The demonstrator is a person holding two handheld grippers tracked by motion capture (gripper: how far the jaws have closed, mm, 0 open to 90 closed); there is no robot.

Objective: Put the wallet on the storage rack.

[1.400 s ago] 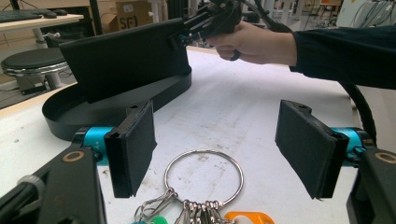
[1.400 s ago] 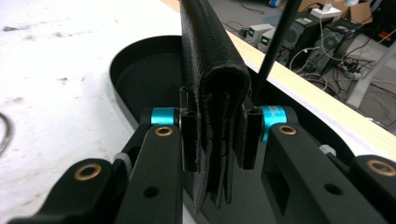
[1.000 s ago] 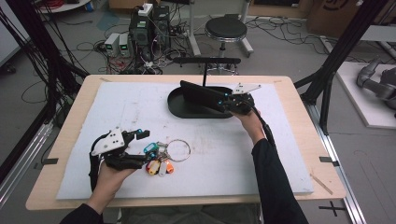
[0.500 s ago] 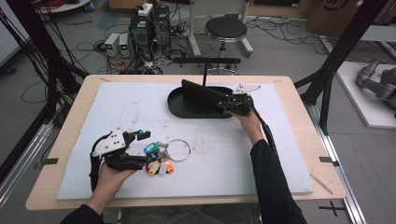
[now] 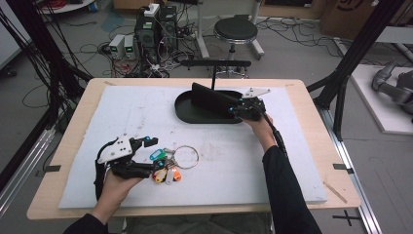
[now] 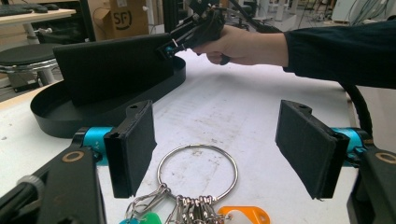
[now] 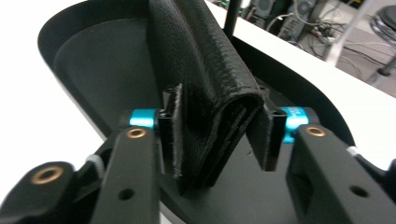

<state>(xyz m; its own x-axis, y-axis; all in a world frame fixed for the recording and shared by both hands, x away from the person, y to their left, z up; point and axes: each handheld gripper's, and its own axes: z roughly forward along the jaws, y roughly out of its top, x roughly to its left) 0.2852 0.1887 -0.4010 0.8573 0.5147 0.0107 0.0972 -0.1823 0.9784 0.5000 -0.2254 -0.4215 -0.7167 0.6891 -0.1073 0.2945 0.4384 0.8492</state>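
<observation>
The right gripper (image 5: 239, 108) stands at a folded black leather wallet (image 7: 205, 88) upright on edge in an oval black tray (image 5: 190, 113) at the far side of the white surface (image 5: 219, 161); its jaws, just opening, flank the wallet with a gap on one side. The left gripper (image 5: 148, 155), jaws wide apart and holding nothing, frames a metal key ring with coloured tags (image 6: 198, 172) near the front edge.
</observation>
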